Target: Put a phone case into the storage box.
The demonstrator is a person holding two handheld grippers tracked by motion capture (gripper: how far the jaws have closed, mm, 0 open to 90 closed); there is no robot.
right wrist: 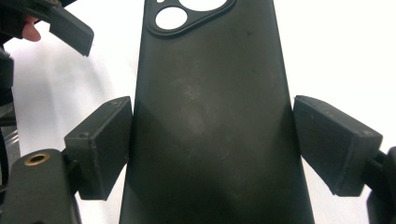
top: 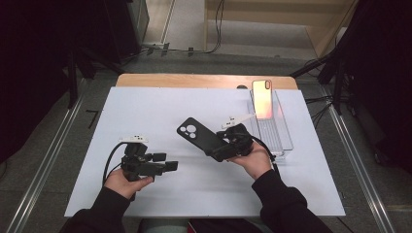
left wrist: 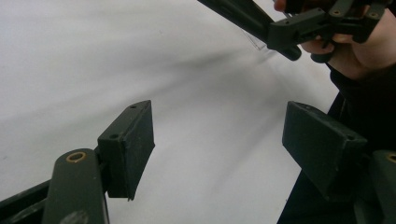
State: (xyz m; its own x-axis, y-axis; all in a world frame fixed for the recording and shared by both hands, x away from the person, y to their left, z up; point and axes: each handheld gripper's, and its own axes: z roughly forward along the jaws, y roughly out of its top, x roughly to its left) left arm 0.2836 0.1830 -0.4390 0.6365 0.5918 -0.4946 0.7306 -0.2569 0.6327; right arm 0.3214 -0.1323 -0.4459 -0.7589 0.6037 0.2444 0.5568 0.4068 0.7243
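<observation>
**Phone case lifted clear of the tray, second claw waiting**

At the centre of the tabletop, the matte black soft-plastic phone case with round camera cut-outs is carried above the sheet by the right claw, whose two jaws press on its long edges; the right gripper view shows the case lying lengthwise between the pads, camera holes at the far end. The case slants toward ten o'clock from the hand. The left claw, toward eight o'clock, stands wide open with nothing between its jaws, and hovers just over the sheet, pointing toward three o'clock at the case. In the left gripper view its pads frame bare white surface, with the right hand and its claw at the upper right.

Progress, as judged: the case appears to be out and in hand, so the picking-up is done. The orange-pink slab-shaped phone leans upright in the clear plastic rectangular tray at two o'clock, untouched; bringing phone and case together looks to be the work remaining.

The white sheet covers a pale wooden tabletop, whose far edge shows at twelve o'clock. Grey floor, metal rails at either side, dark stands and trailing cables surround it.
</observation>
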